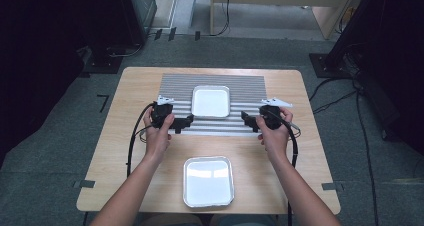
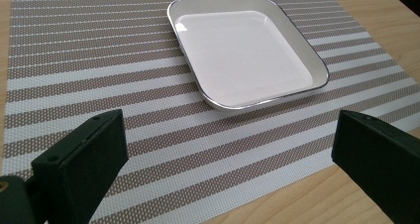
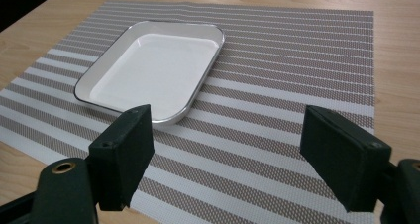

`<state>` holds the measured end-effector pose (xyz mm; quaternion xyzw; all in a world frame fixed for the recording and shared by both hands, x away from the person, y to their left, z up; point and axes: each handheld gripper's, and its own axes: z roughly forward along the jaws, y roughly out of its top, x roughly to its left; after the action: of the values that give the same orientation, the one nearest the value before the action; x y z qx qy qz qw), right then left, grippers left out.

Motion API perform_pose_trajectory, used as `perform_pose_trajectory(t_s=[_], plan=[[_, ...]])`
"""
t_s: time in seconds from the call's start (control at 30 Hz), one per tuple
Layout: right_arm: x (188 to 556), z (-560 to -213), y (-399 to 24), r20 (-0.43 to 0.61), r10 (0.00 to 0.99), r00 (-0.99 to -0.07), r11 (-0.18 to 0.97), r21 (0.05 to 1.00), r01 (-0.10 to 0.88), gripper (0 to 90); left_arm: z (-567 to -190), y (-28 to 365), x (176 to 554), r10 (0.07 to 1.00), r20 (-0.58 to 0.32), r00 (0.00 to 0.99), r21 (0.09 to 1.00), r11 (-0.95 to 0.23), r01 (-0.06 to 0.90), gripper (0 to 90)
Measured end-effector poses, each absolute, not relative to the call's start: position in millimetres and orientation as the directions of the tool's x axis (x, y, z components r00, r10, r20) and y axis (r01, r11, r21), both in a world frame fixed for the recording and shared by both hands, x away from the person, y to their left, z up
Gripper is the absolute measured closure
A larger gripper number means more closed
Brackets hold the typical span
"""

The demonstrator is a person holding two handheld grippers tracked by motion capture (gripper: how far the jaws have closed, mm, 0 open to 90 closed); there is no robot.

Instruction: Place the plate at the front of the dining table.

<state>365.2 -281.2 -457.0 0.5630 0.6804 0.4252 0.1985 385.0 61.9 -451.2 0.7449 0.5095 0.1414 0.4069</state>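
A white square tray [image 1: 211, 101] with a dark rim lies on a striped placemat [image 1: 250, 88] at the table's far middle. It appears in the left gripper view [image 2: 245, 50] and in the right gripper view [image 3: 153, 70], empty. A second white tray [image 1: 208, 181] sits near the table's front edge. My left gripper [image 1: 184, 123] hovers at the mat's front left, pointing right, jaws wide apart with nothing between them [image 2: 228, 154]. My right gripper [image 1: 247, 120] hovers at the mat's front right, pointing left, also open and empty [image 3: 228, 154].
The wooden table [image 1: 130, 151] stands on a grey floor. Cables [image 1: 132, 141] trail from both grippers down the table's sides. Black stands [image 1: 102, 61] and a pale cabinet [image 1: 280, 6] lie beyond the far edge.
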Motion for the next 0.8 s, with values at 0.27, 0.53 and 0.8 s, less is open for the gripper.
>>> perform_pose_trajectory(t_s=[0.27,0.53,0.8], plan=[[351,-460,-293,0.214,0.936,-0.279,-0.001,0.796,0.606,21.7,-453,71,370,0.872,-0.194,0.449,0.753,-0.161,0.638,0.0],[335,-463,-306,0.21,0.939,-0.271,-0.004,0.796,0.605,21.8,-458,83,356,0.873,-0.188,0.45,0.754,-0.165,0.636,0.0],[320,-468,-316,0.201,0.944,-0.263,-0.002,0.798,0.603,22.0,-462,97,340,0.879,-0.159,0.45,0.758,-0.184,0.626,0.0]])
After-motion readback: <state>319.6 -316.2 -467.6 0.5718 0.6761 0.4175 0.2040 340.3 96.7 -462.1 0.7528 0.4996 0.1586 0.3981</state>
